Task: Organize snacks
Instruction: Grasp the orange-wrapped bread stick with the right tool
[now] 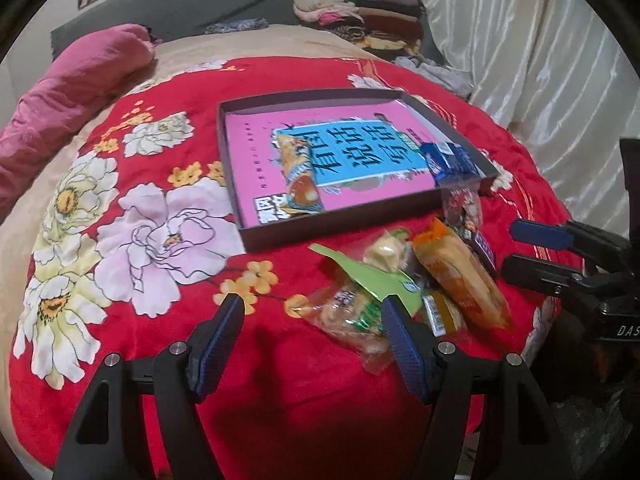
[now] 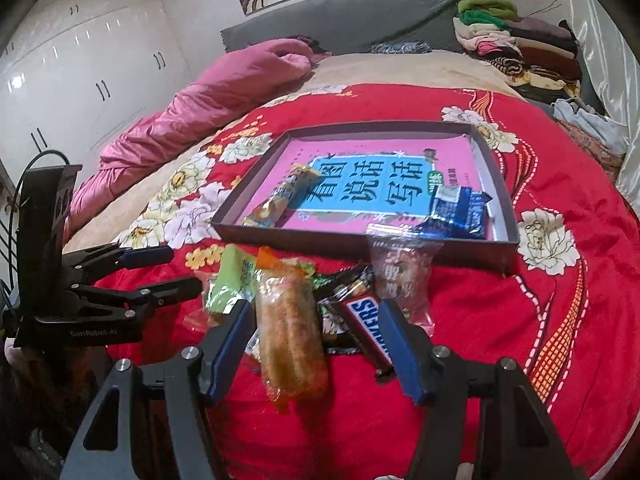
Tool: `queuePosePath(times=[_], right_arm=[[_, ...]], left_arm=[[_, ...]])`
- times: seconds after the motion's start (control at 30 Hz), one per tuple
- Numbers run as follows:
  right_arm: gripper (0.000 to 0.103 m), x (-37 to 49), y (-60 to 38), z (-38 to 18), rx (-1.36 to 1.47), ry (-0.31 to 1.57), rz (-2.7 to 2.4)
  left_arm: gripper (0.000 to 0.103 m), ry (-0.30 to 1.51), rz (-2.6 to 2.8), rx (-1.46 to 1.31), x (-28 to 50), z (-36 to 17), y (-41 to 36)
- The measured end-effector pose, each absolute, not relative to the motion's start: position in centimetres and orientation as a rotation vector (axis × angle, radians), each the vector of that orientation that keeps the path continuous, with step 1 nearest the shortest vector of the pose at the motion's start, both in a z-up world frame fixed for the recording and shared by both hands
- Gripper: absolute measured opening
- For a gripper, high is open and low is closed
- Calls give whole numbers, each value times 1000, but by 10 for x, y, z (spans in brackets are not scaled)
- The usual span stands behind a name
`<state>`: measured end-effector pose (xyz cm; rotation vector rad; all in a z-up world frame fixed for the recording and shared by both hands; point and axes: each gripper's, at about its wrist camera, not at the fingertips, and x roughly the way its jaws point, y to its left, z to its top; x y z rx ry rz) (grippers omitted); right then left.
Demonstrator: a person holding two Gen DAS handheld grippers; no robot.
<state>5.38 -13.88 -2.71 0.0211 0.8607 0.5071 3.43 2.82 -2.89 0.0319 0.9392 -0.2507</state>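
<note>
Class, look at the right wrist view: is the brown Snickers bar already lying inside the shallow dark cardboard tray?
No: the brown Snickers bar lies on the red floral blanket, in front of the shallow dark cardboard tray.

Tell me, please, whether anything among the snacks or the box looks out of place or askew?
One clear packet leans against the box wall, its top edge over the rim, neither in nor out. The remaining snacks lie heaped before the box; nothing looks spilled or torn.
</note>
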Motion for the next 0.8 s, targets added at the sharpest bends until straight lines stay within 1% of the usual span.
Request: queuePosePath(times=[0.33,0.4,0.47,0.5,0.57,0.6,0.67,0.8], right_arm=[[64,51,-125,-40,-36,916,548],[62,50,-120,-44,-55,926,558],[56,50,-116,-48,-74,935,567],[54,50,-114,-50,-84,942,572],[47,49,-110,-54,-99,951,580],[45,50,-108,-57,-110,957,579],[38,51,-107,-60,-118,966,573],[30,56,-109,-64,-112,972,554]], left_arm=[[73,1010,-322,69,31,-45,12],[73,1019,-331,67,31,-48,10],[73,1020,-334,70,31,-49,8],[73,1017,-337,70,32,-49,7],[73,1015,-340,59,34,-50,6],[73,1017,-341,50,35,-51,6],[73,1024,-344,37,38,-54,6],[73,1030,-329,23,42,-57,5]])
